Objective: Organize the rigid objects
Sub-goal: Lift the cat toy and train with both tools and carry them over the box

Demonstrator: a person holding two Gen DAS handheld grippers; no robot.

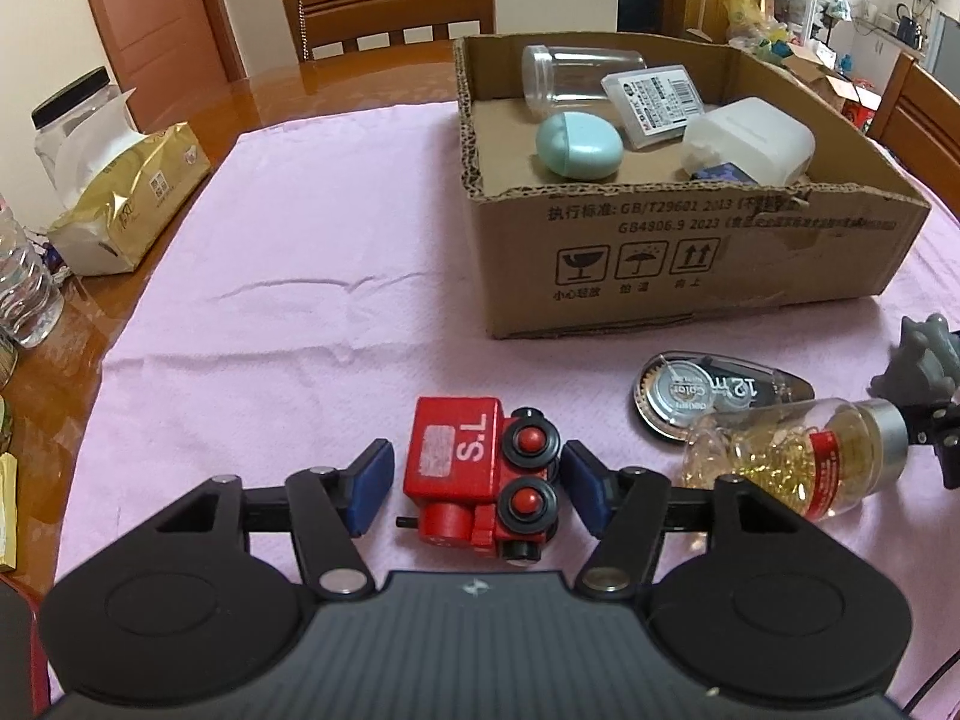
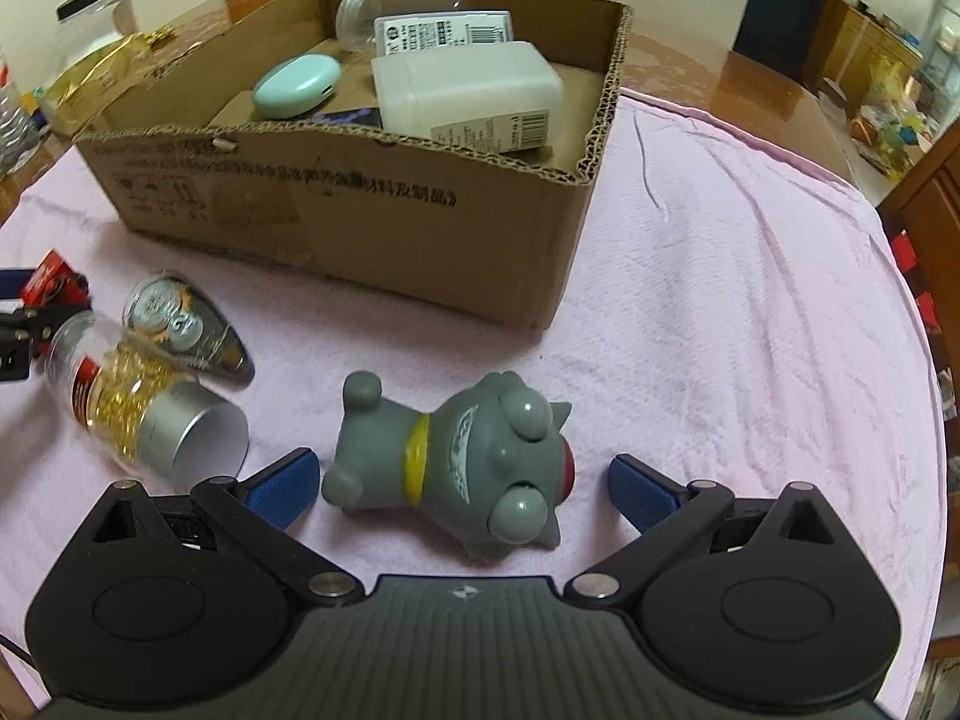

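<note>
my left gripper point(image 1: 474, 483) straddles the red toy train point(image 1: 480, 474), which lies on its side with its wheels facing the right pad. the jaws stand apart: there is a clear gap at the left pad point(image 1: 369, 489), and the right pad looks just at the wheels, so i judge it is not clamped. i think i have lined up across the train's short width so the pads meet flat faces and not the round funnel.

my right gripper point(image 2: 462, 489) is spread wide around the grey cat figure point(image 2: 456, 468), which lies on its side, head toward the right pad; neither pad touches it. the wide stance leaves room for its bulging eyes and ears.

just beside the left gripper lies a clear bottle of gold capsules point(image 1: 798, 459) with a silver cap, tipped over, touching a correction tape dispenser point(image 1: 702, 396). i reckon both are still waiting to be sorted.

further out sits the cardboard box point(image 1: 690, 264), open on top. it already holds a mint egg-shaped case point(image 1: 579, 147), a white plastic container point(image 1: 750, 141), a clear jar point(image 1: 570, 78) on its side and a labelled flat case point(image 1: 654, 96).

everything rests on a pink cloth point(image 1: 300, 276) spread over a glossy wooden table point(image 1: 336, 75). a gold tissue pack point(image 1: 132, 198), a black-lidded jar point(image 1: 69, 120) and a water bottle point(image 1: 24, 276) stand at the left edge, with wooden chairs and a door behind.
</note>
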